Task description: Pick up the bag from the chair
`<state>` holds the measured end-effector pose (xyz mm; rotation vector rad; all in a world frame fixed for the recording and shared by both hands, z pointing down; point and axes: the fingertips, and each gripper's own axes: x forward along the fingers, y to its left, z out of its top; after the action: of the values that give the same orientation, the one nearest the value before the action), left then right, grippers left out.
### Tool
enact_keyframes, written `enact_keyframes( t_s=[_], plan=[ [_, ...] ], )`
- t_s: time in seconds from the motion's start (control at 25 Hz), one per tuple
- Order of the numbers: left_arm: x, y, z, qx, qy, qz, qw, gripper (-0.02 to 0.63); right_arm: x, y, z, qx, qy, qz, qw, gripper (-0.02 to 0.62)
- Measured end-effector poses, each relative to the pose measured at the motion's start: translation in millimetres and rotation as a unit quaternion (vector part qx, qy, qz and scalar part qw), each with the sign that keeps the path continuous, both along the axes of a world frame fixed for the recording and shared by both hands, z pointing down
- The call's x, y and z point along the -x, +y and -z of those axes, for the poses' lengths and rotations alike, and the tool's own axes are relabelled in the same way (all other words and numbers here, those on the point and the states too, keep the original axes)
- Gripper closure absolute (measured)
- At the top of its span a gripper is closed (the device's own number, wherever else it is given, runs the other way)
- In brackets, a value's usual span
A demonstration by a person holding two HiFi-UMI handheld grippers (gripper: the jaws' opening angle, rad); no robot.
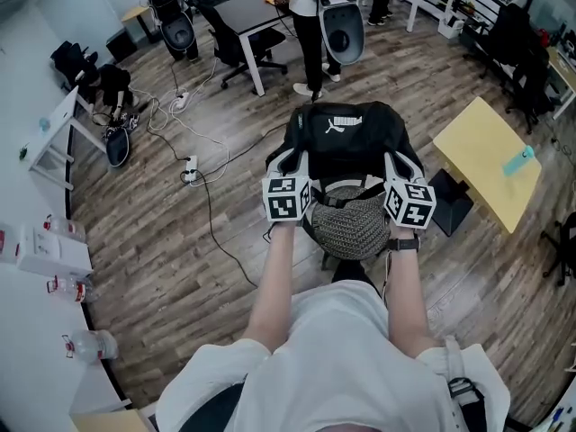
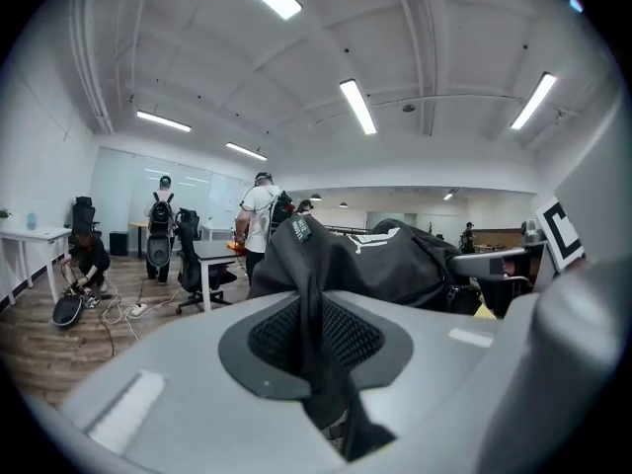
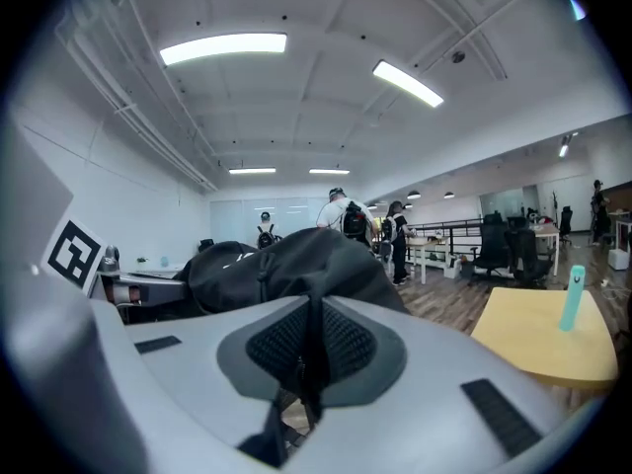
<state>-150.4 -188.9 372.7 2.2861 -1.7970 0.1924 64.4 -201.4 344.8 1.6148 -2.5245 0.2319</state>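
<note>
Nearest the person, just this side of the chair (image 1: 351, 228), the left gripper (image 2: 321, 354) is pinched narrow on a fold of the bag (image 1: 346, 138). The black cloth runs down between its ribbed dark pads. The right gripper (image 3: 306, 363) is closed the same way on a thin strap or fold at the bag's other side.

The bag hangs between the two claws, above and just beyond the chair's seat, whose near part lies bare. I judge the grasp made and the lift largely done; what remains is carrying the bag fully clear of the chair.

The bag is soft, matte black fabric, slumped and creased, with a white logo on top. The seat is a rounded grey weave.

Right of the chair stands a flat yellow table (image 1: 486, 160). Past the chair, on the wood-plank floor (image 1: 180, 241), a person (image 1: 306, 25) stands by a dark desk.
</note>
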Motion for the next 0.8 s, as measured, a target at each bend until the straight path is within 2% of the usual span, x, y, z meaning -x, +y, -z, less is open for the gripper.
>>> enact_keyframes(
  t_s=[0.52,0.8],
  plan=[
    [1.7,17.2,95.9,-0.111,-0.013,-0.001,0.9938,0.548,-0.6,25.4,97.7,-0.122,-0.022,-0.016,0.992,0.555],
    [-1.5,19.4,113.0,-0.133,-0.016,-0.002,0.991,0.548,-2.8,31.9,118.6,-0.149,-0.007,-0.029,0.988,0.555]
  ],
)
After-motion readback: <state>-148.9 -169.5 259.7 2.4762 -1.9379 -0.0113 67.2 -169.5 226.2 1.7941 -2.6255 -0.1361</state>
